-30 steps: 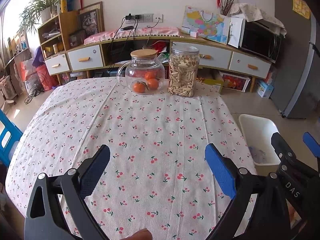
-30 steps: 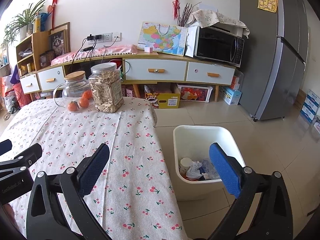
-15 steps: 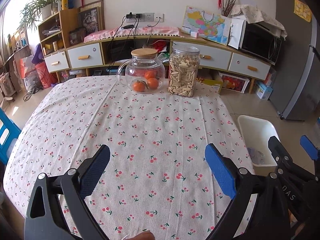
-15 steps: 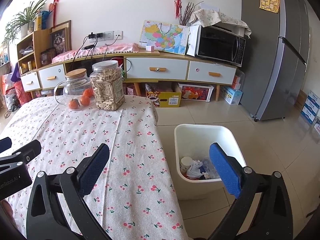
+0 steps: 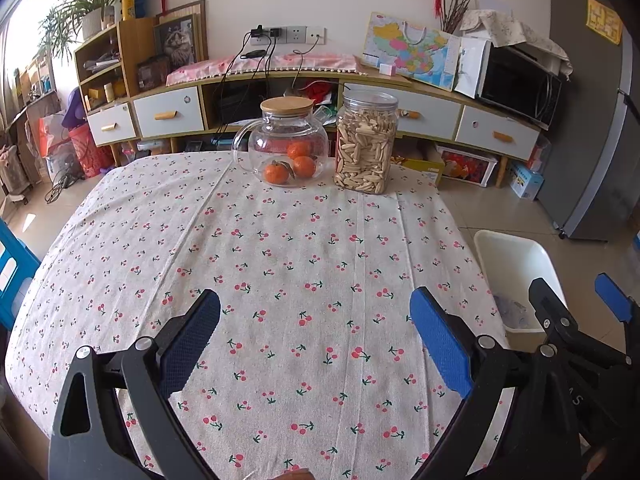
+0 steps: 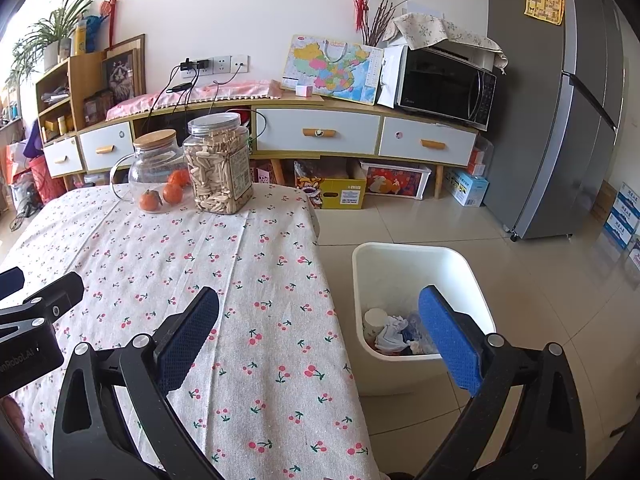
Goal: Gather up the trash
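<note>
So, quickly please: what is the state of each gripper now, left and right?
Left gripper: open, fingers wide apart, holding nothing, above the tablecloth.
Right gripper: open, holding nothing, by the table edge and the white bin.

On the bench (image 5: 160, 240) stand two containers — one glass teapot (image 5: 289, 142) holding three oranges (image 5: 303, 166) and one plastic jar (image 5: 366, 142) of seeds. One white bin (image 6: 420, 276) sits on the floor. Two grippers — left (image 5: 316, 330) and right (image 6: 320, 326).
</note>
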The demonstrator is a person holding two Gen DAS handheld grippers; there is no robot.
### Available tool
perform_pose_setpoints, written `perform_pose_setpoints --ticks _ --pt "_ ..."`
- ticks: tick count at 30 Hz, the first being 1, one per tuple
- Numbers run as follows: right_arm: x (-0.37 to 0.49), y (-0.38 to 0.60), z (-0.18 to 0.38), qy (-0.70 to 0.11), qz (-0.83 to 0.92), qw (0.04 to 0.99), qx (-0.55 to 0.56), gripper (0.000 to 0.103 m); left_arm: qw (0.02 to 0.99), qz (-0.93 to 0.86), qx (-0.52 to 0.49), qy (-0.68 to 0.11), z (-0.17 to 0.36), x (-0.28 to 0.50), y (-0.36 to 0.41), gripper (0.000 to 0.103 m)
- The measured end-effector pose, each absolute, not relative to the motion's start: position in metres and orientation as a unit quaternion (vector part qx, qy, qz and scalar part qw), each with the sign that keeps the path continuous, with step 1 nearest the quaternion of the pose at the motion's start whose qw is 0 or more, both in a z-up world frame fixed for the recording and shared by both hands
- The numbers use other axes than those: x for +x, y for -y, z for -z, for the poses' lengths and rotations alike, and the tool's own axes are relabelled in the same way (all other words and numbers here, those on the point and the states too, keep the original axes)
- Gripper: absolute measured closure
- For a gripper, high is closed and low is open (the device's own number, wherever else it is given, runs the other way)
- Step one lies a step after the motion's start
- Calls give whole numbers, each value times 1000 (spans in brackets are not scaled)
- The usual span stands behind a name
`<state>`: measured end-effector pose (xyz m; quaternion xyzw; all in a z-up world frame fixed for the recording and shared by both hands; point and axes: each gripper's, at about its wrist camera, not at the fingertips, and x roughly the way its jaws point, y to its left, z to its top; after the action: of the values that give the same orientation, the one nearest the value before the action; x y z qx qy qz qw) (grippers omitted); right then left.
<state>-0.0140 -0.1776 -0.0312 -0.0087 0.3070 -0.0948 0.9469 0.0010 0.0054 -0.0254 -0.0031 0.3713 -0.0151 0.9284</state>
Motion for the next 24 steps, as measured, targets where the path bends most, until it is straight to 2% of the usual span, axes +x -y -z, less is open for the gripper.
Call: perform_pose_setpoints --ticks 6,14,24 --pt "-14 178 31 -307 96 947 -10 7 930 16 -1 -367 25 0 -5 11" --pt "-15 180 30 -306 98 947 -12 7 927 29 -5 -373 28 0 -6 25" --pt "-15 180 30 -306 98 947 -11 7 924 38 -3 -380 30 2 -3 25"
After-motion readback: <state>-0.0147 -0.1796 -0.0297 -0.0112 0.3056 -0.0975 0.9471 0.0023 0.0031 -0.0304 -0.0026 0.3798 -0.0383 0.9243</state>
